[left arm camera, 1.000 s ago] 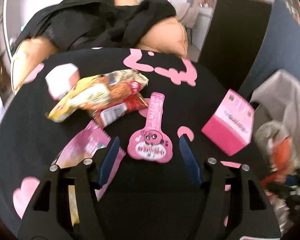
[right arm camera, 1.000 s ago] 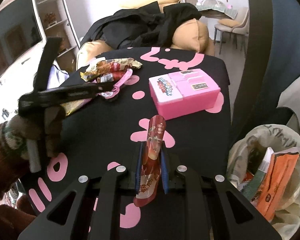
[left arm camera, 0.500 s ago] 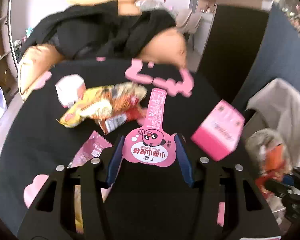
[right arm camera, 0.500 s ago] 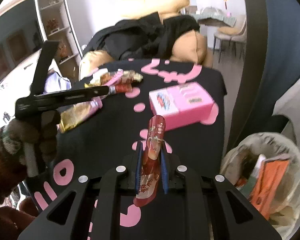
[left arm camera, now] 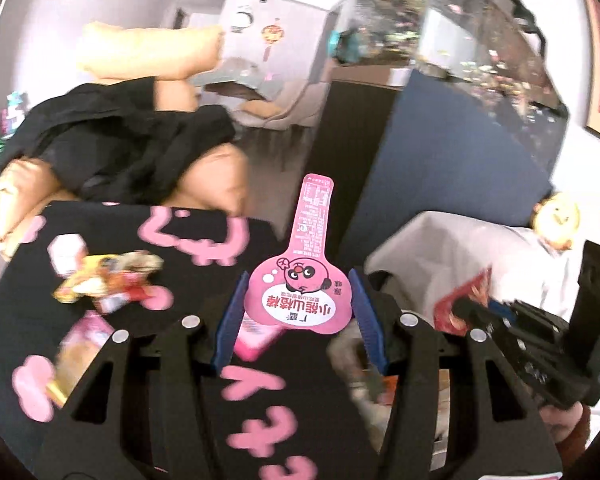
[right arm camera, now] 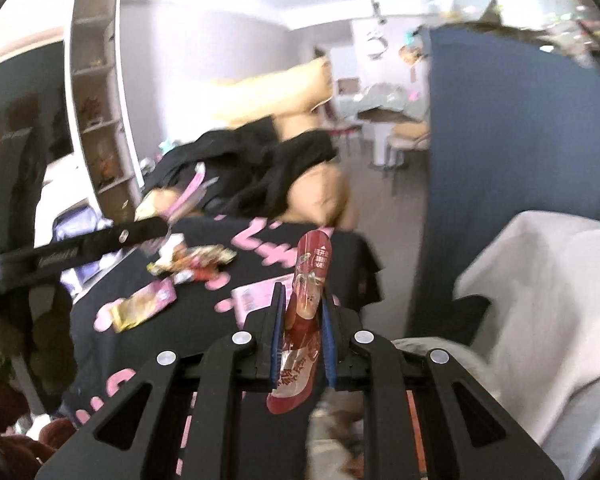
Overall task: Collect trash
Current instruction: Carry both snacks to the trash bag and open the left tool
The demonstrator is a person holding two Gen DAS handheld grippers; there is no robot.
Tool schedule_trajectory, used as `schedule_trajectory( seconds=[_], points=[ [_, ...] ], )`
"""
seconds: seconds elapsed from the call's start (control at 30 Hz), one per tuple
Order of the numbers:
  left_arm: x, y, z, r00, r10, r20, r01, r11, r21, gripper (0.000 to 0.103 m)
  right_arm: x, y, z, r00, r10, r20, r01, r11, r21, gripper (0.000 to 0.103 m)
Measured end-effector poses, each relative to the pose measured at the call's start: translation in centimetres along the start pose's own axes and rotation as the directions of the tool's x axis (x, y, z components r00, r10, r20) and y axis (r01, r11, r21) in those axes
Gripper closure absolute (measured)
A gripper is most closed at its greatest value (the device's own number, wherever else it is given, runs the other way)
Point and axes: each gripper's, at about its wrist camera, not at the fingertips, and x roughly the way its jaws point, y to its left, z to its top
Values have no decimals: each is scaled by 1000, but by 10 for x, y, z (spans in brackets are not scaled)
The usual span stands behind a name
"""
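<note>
My left gripper (left arm camera: 298, 282) is shut on a pink paddle-shaped wrapper (left arm camera: 300, 304) with a cartoon face, held up off the black table (left arm camera: 172, 392). My right gripper (right arm camera: 302, 294) is shut on a red sausage wrapper (right arm camera: 312, 264) that stands upright between its blue pads. In the left wrist view that red wrapper (left arm camera: 462, 302) shows at the right, past the table's edge. Several snack wrappers (left arm camera: 108, 278) lie on the table's left part. A crumpled trash bag (right arm camera: 332, 420) shows blurred just below the right gripper.
A pink box (right arm camera: 256, 296) sits near the table's right edge, partly hidden by both grippers. Beyond the table stands a tan sofa with black clothes (left arm camera: 112, 152). A white-draped seat (left arm camera: 460, 248) and a dark blue panel (left arm camera: 440, 152) stand to the right.
The left jaws closed on the pink wrapper and lifted it. Both grippers rose, tilted up and swung right toward the table's edge. The red wrapper stayed gripped.
</note>
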Motion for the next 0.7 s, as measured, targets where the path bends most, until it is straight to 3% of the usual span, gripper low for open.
schedule_trajectory(
  seconds=[0.13,0.27,0.53,0.63,0.7],
  points=[
    [18,-41,-10,997,-69,-31,70,997,28,54,-27,-39,-1,996,-83,40,82,996,28,86],
    [53,-77,-26,983,-139,-122,144,989,34,54,-42,-72,-7,986,-158,50,156,987,48,86],
    [113,-115,-60,936,-225,-272,240,971,22,54,-50,-119,-25,972,-232,23,229,968,102,86],
    [139,-122,-73,901,-263,-345,274,962,-16,53,-46,-130,-32,973,-230,9,227,965,130,86],
    [148,-119,-75,891,-256,-375,259,965,-41,48,-40,-129,-35,976,-219,-3,217,966,142,86]
  ],
)
